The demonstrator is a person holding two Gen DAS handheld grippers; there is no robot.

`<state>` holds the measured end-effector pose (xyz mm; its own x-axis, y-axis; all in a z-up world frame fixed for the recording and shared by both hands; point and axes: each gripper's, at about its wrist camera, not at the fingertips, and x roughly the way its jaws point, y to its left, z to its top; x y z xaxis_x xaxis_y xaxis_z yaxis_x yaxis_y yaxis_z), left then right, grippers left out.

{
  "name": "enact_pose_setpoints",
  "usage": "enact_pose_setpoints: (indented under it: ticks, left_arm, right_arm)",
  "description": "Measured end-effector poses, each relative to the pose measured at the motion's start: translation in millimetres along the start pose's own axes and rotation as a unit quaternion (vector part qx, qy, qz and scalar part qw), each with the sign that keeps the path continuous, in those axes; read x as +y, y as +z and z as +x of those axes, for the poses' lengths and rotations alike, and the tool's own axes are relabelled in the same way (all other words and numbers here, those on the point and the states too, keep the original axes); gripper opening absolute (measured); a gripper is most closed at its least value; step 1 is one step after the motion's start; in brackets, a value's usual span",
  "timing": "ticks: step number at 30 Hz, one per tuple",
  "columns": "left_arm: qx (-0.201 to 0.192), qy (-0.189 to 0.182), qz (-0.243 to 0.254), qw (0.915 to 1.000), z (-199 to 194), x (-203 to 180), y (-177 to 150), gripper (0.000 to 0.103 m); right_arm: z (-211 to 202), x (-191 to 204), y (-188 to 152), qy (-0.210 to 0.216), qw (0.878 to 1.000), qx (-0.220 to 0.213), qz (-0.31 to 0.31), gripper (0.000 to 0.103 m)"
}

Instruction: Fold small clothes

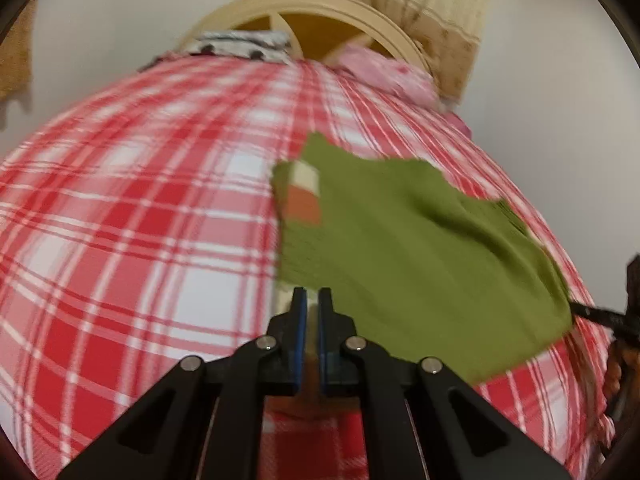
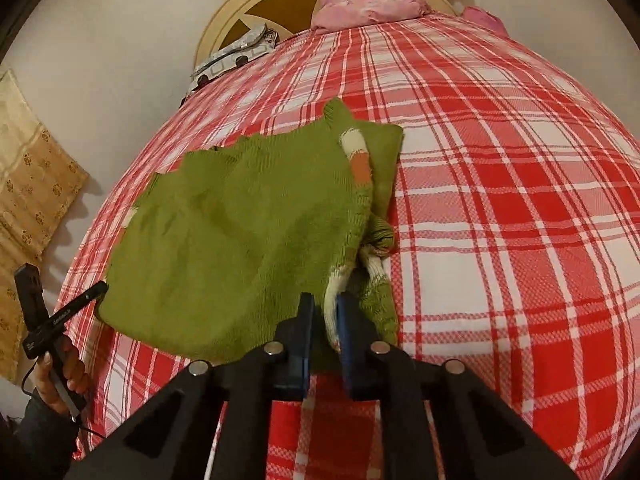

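A small green knit sweater (image 1: 416,252) with white and orange stripes lies on a bed with a red and white plaid sheet (image 1: 120,220). My left gripper (image 1: 312,300) is shut on the sweater's near edge. In the right wrist view the sweater (image 2: 240,240) lies partly folded, a striped sleeve laid over its right side. My right gripper (image 2: 326,308) is shut on the white and green hem at the sweater's near right corner. The left gripper (image 2: 92,296) shows at the sweater's left corner, held by a hand (image 2: 60,376).
A cream headboard (image 2: 248,12) stands at the far end of the bed. A pink cloth (image 2: 372,4) and a black and white patterned cloth (image 2: 236,56) lie by it. Gold patterned curtains (image 2: 36,184) hang on the left wall. The plaid sheet (image 2: 520,220) stretches to the right.
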<state>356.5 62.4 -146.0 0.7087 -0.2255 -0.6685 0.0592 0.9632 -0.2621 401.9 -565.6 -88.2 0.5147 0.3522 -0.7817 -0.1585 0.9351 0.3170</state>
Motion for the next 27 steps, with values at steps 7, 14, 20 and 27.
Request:
enact_pose_setpoints:
  ticks: [7, 14, 20, 27]
  left_arm:
    - [0.018, 0.017, 0.003, 0.9997, 15, -1, 0, 0.060]
    - [0.038, -0.009, 0.017, 0.9991, 22, -6, -3, 0.010]
    - [0.022, -0.024, 0.017, 0.9993, 0, -1, -9, 0.005]
    - [0.046, -0.029, 0.006, 0.9985, 2, 10, -21, 0.008]
  right_arm:
    - [0, -7, 3, -0.002, 0.999, -0.021, 0.025, 0.050]
    - [12, -1, 7, -0.016, 1.000, -0.014, 0.004, 0.066]
    - [0, 3, 1, -0.039, 0.999, -0.005, -0.014, 0.005]
    - [1, -6, -15, -0.061, 0.997, 0.022, -0.040, 0.006]
